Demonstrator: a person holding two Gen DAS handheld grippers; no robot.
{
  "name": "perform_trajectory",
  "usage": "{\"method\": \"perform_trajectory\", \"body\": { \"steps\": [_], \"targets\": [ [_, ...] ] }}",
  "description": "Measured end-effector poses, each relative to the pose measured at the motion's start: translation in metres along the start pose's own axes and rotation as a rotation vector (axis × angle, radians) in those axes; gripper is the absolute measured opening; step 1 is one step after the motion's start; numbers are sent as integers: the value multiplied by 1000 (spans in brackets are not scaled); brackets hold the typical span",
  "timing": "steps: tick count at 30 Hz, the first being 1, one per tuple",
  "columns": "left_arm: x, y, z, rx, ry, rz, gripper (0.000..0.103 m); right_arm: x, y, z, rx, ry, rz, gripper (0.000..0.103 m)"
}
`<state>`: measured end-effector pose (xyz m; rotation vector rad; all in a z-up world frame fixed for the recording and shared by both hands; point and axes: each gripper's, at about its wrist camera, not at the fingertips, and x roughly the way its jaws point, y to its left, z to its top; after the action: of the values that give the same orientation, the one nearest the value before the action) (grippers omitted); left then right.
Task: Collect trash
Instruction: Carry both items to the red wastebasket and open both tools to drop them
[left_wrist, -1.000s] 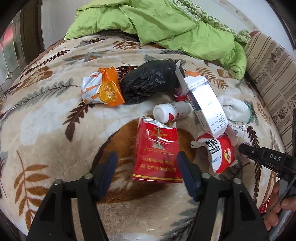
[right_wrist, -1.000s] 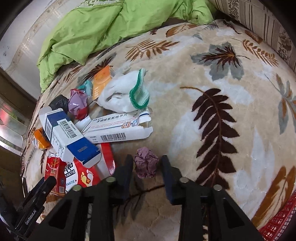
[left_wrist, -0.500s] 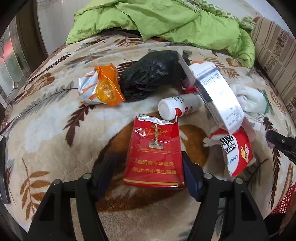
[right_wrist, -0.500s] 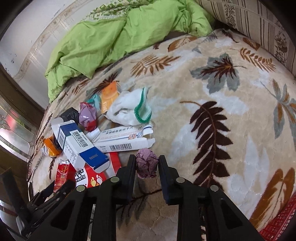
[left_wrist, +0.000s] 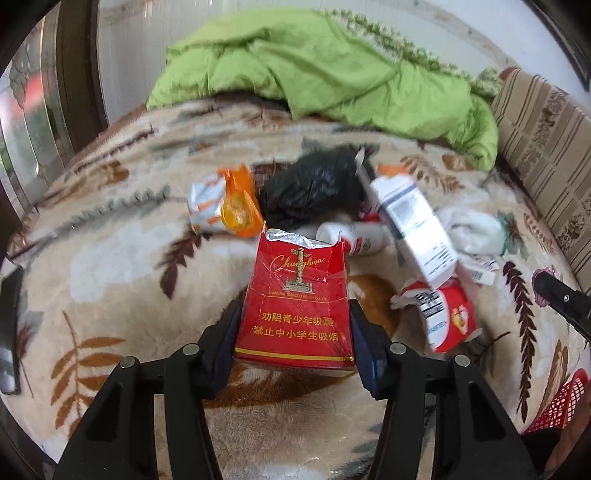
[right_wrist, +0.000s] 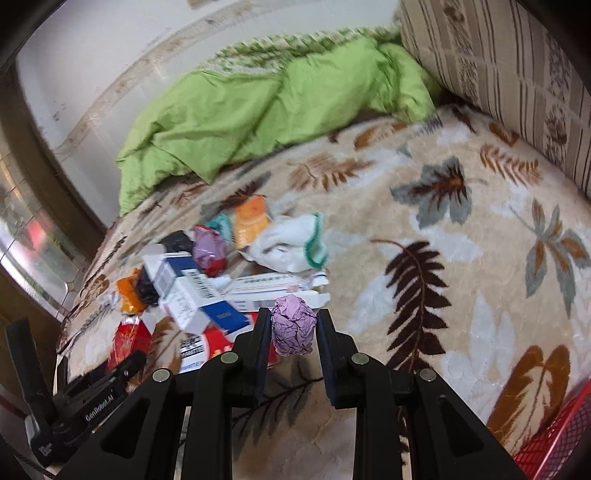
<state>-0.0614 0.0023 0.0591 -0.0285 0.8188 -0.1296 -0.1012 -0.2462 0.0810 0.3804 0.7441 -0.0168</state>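
**Both grippers loaded over the leaf-print blanket**

Holding a piece of trash in each tool, I see the left gripper (left_wrist: 295, 332) clamped on the red cigarette pack (left_wrist: 297, 299). Its two fingers press the pack's sides near the bottom, and the torn foil top stands upright, tilted slightly away from the camera. The pack looks raised off the blanket (left_wrist: 110, 266), though I cannot tell by how much.

The right gripper (right_wrist: 293, 332) grips the crumpled purple paper ball (right_wrist: 293, 325), which sits between the fingertips with both pads touching it.

The remaining litter lies in a loose pile on the blanket. From the left wrist camera I can make out an orange and white wrapper (left_wrist: 225, 206), a black plastic bag (left_wrist: 314, 188) just beside it, a white bottle (left_wrist: 354, 236) lying on its side, a white and blue carton (left_wrist: 413, 225) resting across other pieces, and a white cloth with green trim (left_wrist: 472, 230). A green quilt (left_wrist: 321, 74) is bunched at the far end. The corner of a red mesh basket (right_wrist: 554, 439) shows at the lower right of the right wrist view.
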Motion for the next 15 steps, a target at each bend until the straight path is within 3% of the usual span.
{"method": "perform_trajectory", "body": {
  "steps": [6, 15],
  "targets": [
    [-22, -16, -2, 64, -84, -35, 54, -15, 19, -9, -84, -41, 20, 26],
    [-44, -55, -15, 175, -92, -166, 54, -40, 10, -24, -40, -8, 61, 26]
  ]
}}
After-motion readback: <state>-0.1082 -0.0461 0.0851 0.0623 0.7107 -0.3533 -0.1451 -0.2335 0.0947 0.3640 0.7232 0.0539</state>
